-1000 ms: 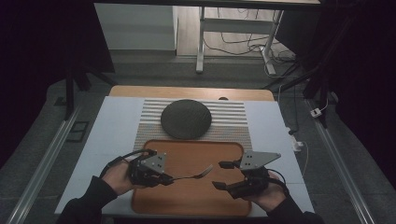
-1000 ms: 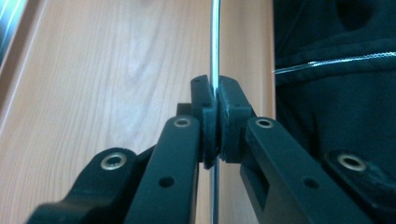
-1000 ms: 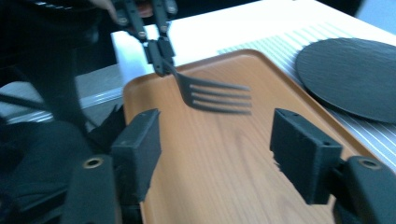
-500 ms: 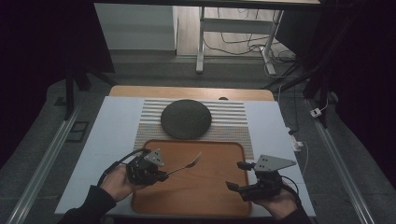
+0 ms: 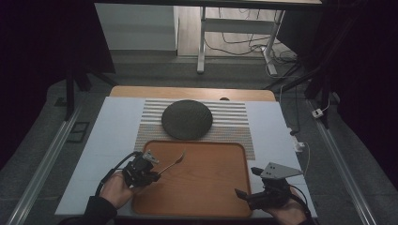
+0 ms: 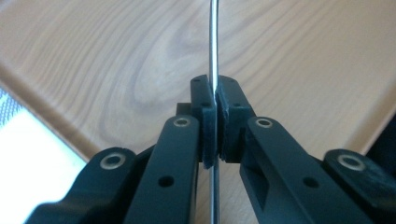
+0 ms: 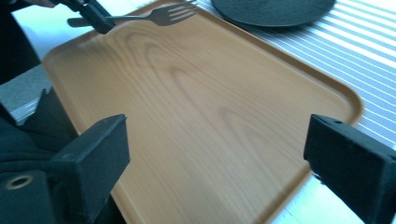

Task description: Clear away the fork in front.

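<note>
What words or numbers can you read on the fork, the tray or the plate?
None: no words, numbers or labels can be read.
The fork is plain metal.
The wooden tray shows just wood grain.
The dark round plate is unmarked.
The striped mat has stripes, no letters.

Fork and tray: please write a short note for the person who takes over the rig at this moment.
Left tongs: shut on the fork's handle; the fork is held above the wooden tray, near its far left corner, tines toward the dark round plate.
Right tongs: open, holding nothing, at the tray's near right corner.
Done: fork is gripped.
Left: probably to set the fork down; the target is not clear.
</note>
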